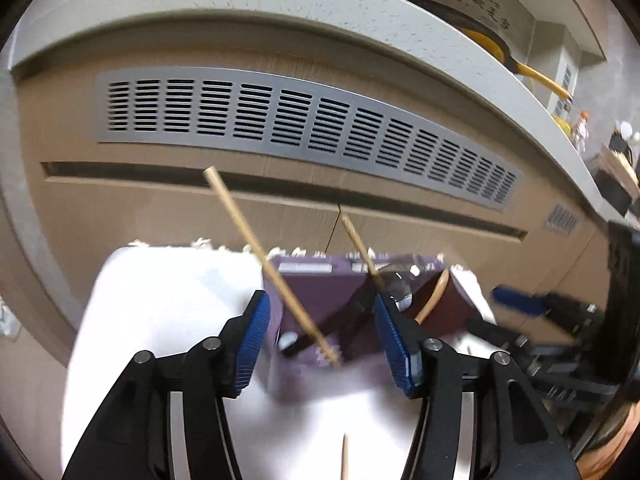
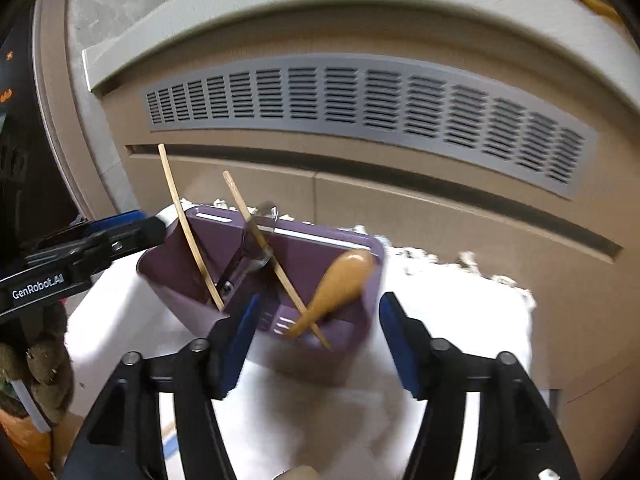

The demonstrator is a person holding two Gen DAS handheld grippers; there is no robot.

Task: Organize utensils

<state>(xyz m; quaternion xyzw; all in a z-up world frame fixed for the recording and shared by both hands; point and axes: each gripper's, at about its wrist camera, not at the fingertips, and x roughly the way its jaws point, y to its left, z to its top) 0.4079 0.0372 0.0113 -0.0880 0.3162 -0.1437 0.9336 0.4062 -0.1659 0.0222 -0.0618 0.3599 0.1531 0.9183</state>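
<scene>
Between the blue ribbed pads of the left gripper (image 1: 322, 330): jaws standing apart, gripping nothing, pads pressing on nothing. Just ahead, framed in that gap, a purple plastic utensil holder (image 1: 320, 300) with smooth walls and an inner divider. Slanting through the gap without touching either pad, a thin pale wooden chopstick (image 1: 272, 268), lower end down inside the holder. Leaning by the right-hand pad, a second chopstick (image 1: 358, 244); contact with the pad impossible to tell through blur. Further right, the curved rim of a wooden spoon (image 1: 434, 296).

Ahead of the right gripper (image 2: 318, 330): jaws likewise parted and empty. Beyond and between them, the holder's near wall, with the rounded, glossy brown spoon standing handle-down in the right compartment, bowl up. Crossing beside it, one chopstick; in the left compartment, the other, near-upright. Beneath the holder, a white cloth (image 2: 280, 408) with a frayed far edge. Behind, a tan cabinet front (image 1: 160, 208) with a grey slotted vent (image 1: 280, 120).
</scene>
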